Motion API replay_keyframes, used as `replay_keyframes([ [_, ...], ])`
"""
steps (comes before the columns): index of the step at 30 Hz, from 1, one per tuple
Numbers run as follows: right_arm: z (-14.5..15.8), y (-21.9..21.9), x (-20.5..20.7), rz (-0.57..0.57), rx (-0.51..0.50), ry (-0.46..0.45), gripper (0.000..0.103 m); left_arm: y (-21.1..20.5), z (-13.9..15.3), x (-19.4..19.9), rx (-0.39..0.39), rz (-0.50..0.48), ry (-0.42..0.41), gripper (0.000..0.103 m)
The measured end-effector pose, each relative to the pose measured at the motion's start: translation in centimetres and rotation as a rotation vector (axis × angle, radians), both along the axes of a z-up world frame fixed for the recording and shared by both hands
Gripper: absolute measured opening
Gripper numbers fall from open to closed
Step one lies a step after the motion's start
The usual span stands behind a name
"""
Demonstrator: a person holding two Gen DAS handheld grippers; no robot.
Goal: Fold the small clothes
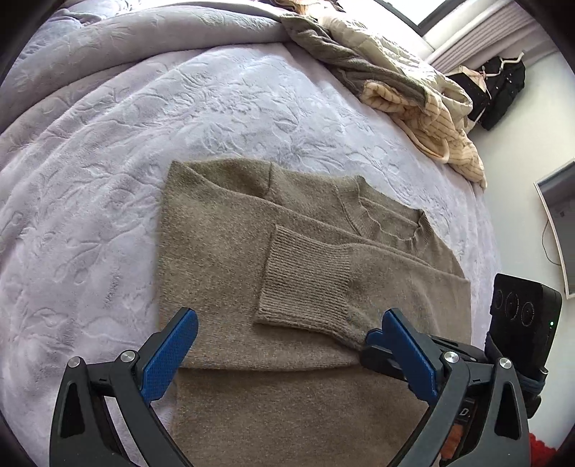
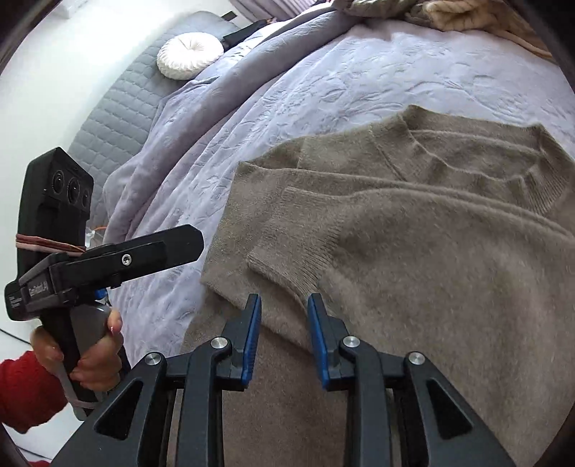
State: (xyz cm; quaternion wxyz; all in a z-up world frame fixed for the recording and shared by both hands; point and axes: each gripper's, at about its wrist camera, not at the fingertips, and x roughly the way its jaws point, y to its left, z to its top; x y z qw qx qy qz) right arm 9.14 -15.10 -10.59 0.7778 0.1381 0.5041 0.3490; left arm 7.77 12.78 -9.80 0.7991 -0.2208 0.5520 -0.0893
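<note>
An olive-brown knit sweater (image 1: 222, 258) (image 2: 431, 287) lies flat on the lavender bedspread (image 1: 90, 215) (image 2: 287, 89), with both sleeves folded across its body. The ribbed cuff (image 1: 305, 283) (image 2: 287, 266) of the top sleeve rests on the chest. My left gripper (image 1: 289, 318) hovers over the sweater's lower part with its jaws wide open and nothing between them. My right gripper (image 2: 284, 316) hangs just above the sleeve near the cuff. Its jaws stand a little apart and the pads press on nothing. A hand (image 2: 90, 352) in a red sleeve holds the left gripper (image 2: 190, 244).
A heap of striped cream and grey clothes (image 1: 413, 100) (image 2: 467, 14) lies at the bed's far right. A bunched lavender duvet (image 1: 143, 46) runs along the far side. A white round cushion (image 2: 190, 54) sits by a grey quilted headboard (image 2: 118, 118). Dark items (image 1: 503, 89) hang on the wall.
</note>
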Motion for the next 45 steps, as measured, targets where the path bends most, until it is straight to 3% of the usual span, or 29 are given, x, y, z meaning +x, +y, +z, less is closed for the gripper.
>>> replay_keyframes([
  [5, 0.0, -8.3, -3.5, -0.184, 0.057, 0.079, 0.031, -2.2, -1.8, 0.9, -0.071, -0.032, 0.058, 0.102],
  [8, -0.8, -14.2, -6.0, -0.353, 0.12, 0.14, 0.034, -3.3, -2.6, 1.5, -0.108, -0.032, 0.093, 0.102],
  [12, -2.8, -21.8, -9.6, -0.647, 0.29, 0.225, 0.036, -4.2, -3.5, 1.9, -0.119, 0.015, 0.125, 0.102],
  [14, -4.2, -24.6, -10.9, -0.773, 0.394, 0.263, 0.04, -4.3, -3.5, 2.0, -0.121, 0.051, 0.116, 0.095],
  [17, -6.3, -28.4, -11.9, -0.922, 0.558, 0.311, 0.041, -4.2, -3.8, 2.4, -0.135, 0.078, 0.117, 0.044],
  [18, -6.9, -29.0, -12.0, -0.951, 0.619, 0.316, 0.041, -4.2, -4.0, 2.6, -0.152, 0.075, 0.116, 0.01],
  [19, -7.3, -29.8, -11.9, -0.972, 0.667, 0.326, 0.034, -4.2, -4.2, 2.7, -0.171, 0.072, 0.12, 0.007],
  [20, -7.3, -30.4, -11.7, -0.984, 0.672, 0.332, 0.007, -4.1, -4.1, 2.7, -0.17, 0.08, 0.116, 0.007],
  [24, -5.0, -30.4, -10.6, -0.916, 0.541, 0.258, 0.006, -4.7, -2.1, 1.8, -0.12, 0.037, 0.048, 0.007],
  [27, -5.7, -30.4, -9.9, -0.875, 0.444, 0.259, 0.006, -5.3, -2.6, 1.2, -0.084, 0.005, 0.049, 0.007],
  [30, -8.5, -31.1, -9.9, -0.869, 0.465, 0.301, 0.006, -4.8, -3.7, 0.5, -0.072, -0.007, 0.061, 0.007],
  [33, -8.4, -31.3, -9.8, -0.857, 0.448, 0.281, 0.006, -4.0, -3.5, -0.5, -0.09, -0.009, 0.047, 0.008],
  [35, -8.1, -31.2, -9.8, -0.849, 0.435, 0.276, 0.006, -3.4, -3.1, -1.1, -0.016, -0.007, 0.042, 0.008],
  [38, -7.7, -31.0, -9.7, -0.842, 0.415, 0.276, 0.006, -2.5, -2.6, -1.6, 0.019, -0.009, 0.048, 0.008],
  [39, -7.4, -30.9, -9.6, -0.839, 0.402, 0.274, 0.006, -2.3, -2.4, -1.7, 0.048, -0.009, 0.049, 0.014],
  [40, -7.2, -30.8, -9.6, -0.835, 0.384, 0.271, 0.007, -2.2, -2.2, -1.8, 0.096, -0.005, 0.05, 0.031],
  [42, -6.6, -30.5, -9.7, -0.825, 0.353, 0.268, 0.007, -1.8, -1.7, -2.1, 0.194, 0.016, 0.037, 0.049],
  [45, -5.4, -30.2, -10.2, -0.809, 0.298, 0.268, 0.011, -0.8, -1.5, -2.5, 0.217, 0.029, 0.033, 0.049],
])
